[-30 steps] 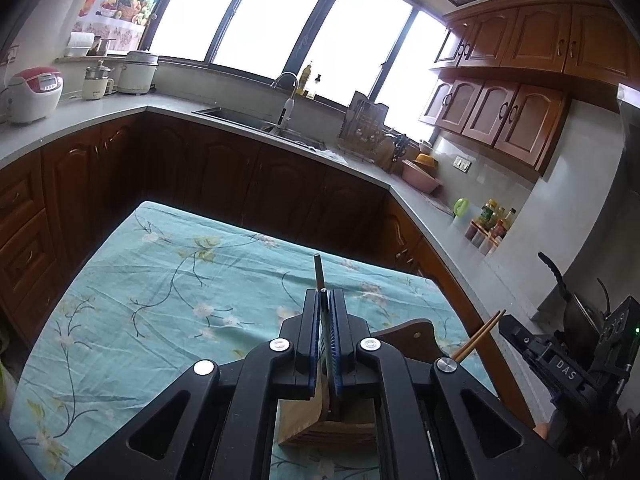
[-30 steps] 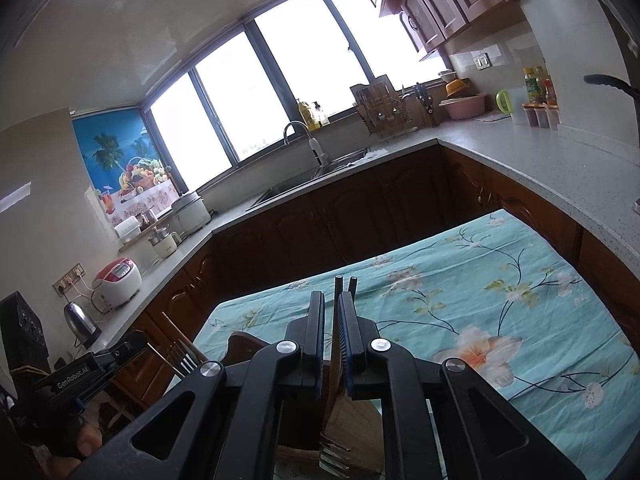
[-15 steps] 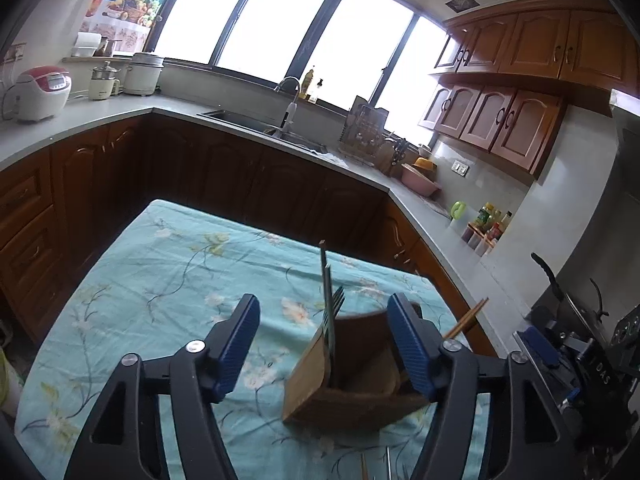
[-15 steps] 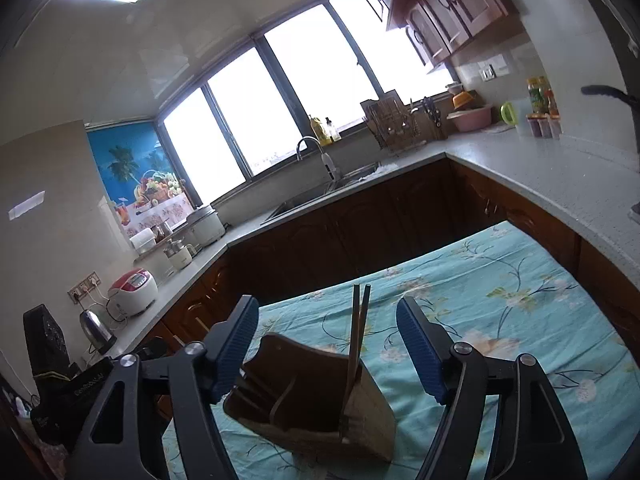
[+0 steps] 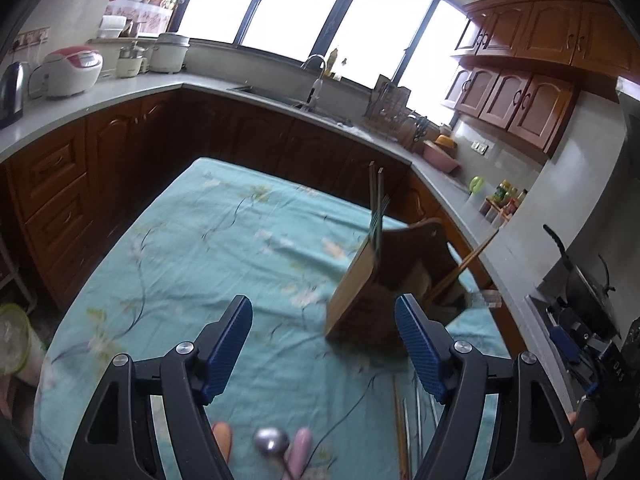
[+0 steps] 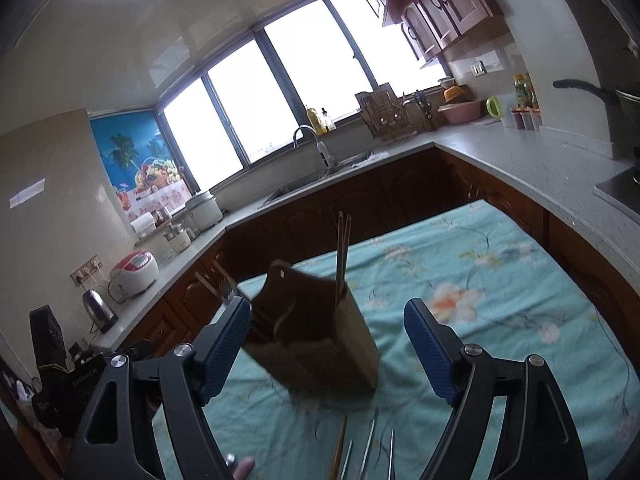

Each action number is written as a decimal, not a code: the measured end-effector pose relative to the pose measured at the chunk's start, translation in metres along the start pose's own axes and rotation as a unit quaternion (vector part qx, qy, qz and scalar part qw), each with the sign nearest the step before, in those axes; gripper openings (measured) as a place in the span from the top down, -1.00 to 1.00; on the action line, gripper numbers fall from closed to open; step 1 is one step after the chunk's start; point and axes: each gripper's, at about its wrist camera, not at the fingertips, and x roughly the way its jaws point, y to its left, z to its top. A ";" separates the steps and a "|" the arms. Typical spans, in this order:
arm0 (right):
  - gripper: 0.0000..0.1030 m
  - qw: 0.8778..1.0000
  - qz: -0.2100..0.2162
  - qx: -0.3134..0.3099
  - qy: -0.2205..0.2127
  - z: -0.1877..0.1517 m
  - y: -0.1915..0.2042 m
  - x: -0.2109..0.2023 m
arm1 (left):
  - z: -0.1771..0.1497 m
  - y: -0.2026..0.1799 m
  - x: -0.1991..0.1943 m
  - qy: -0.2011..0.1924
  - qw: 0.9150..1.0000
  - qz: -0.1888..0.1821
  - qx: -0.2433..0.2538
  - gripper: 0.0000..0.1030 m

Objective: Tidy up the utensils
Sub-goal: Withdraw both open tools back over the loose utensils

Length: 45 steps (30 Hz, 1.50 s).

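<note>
A wooden utensil holder (image 5: 360,292) (image 6: 352,340) stands on the teal floral tablecloth (image 5: 208,248). A fork and dark sticks (image 5: 376,204) stand upright in it, as does a pair of chopsticks (image 6: 342,256). My left gripper (image 5: 324,344) is drawn back from the holder with its jaws opening and nothing between them. My right gripper (image 6: 329,346) also has its jaws opening. The holder shows just ahead between its fingers, and the pads touch nothing. A spoon (image 5: 272,442), chopsticks (image 5: 400,420) and metal utensils (image 6: 370,446) lie loose on the cloth nearest me.
Dark wooden cabinets and a grey counter (image 5: 100,108) ring the table on the far and right sides. A sink (image 6: 320,178) sits under the window. A rice cooker (image 5: 72,70) and a kettle (image 6: 98,310) stand on the counter. A pan (image 5: 588,292) sits at right.
Both grippers were shut on utensils standing in the holder. They have opened, left the utensils upright inside, and pulled back toward me, so the loose utensils on the cloth have come into view.
</note>
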 end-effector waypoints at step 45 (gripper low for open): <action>-0.58 0.993 -0.043 -0.001 0.109 -0.113 -0.022 -0.033 | -0.074 -0.002 -0.008 0.111 0.993 0.045 -0.002 -0.32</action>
